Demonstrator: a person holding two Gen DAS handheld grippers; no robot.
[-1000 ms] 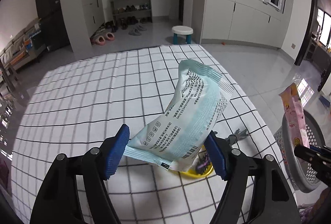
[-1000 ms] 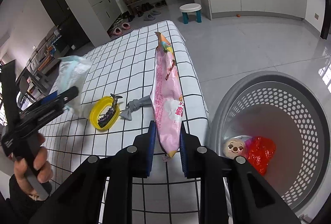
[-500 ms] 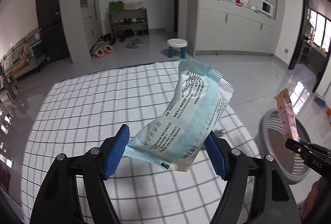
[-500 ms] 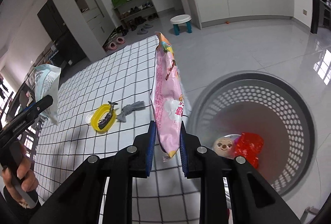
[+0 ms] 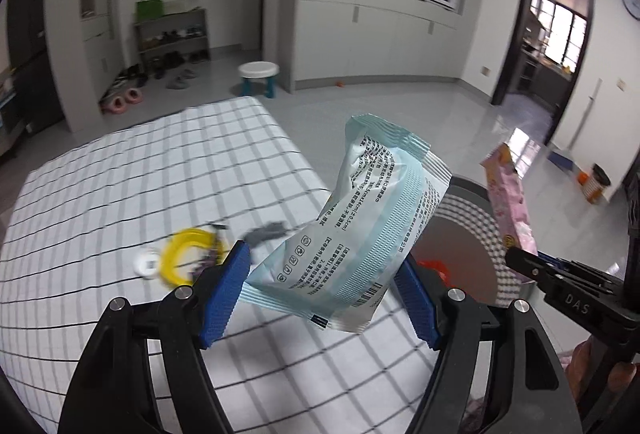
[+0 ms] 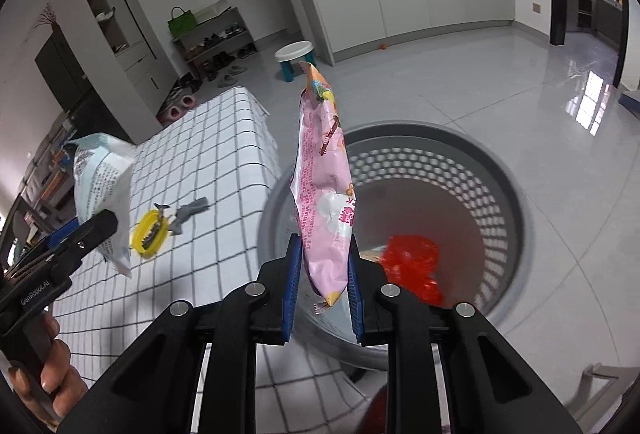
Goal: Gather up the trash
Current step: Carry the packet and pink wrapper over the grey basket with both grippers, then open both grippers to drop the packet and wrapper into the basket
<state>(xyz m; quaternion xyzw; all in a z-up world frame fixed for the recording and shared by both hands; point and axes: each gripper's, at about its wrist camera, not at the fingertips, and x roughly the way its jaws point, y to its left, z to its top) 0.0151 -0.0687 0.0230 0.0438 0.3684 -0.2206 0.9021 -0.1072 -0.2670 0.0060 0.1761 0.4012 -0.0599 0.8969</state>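
My left gripper [image 5: 326, 280] is shut on a light blue printed packet [image 5: 360, 230] and holds it above the checked table's right edge; the packet also shows in the right wrist view [image 6: 102, 189]. My right gripper [image 6: 323, 274] is shut on a tall pink snack bag [image 6: 324, 201], upright over the near rim of the grey perforated basket [image 6: 508, 193]. The pink bag also shows in the left wrist view [image 5: 510, 201], with the basket [image 5: 476, 230] below it. Red trash [image 6: 412, 266] lies in the basket.
The table with the white black-grid cloth [image 6: 208, 169] carries a yellow lid with dark bits [image 6: 150, 232], a grey scrap [image 6: 190, 213] and a small white cap [image 5: 147, 264]. The basket stands on the tiled floor by the table's right side. A small stool [image 6: 296, 59] stands beyond.
Both grippers have moved right toward the basket with their packets. The pink bag went from above the table edge to above the basket rim. The yellow lid now shows left of the blue packet.
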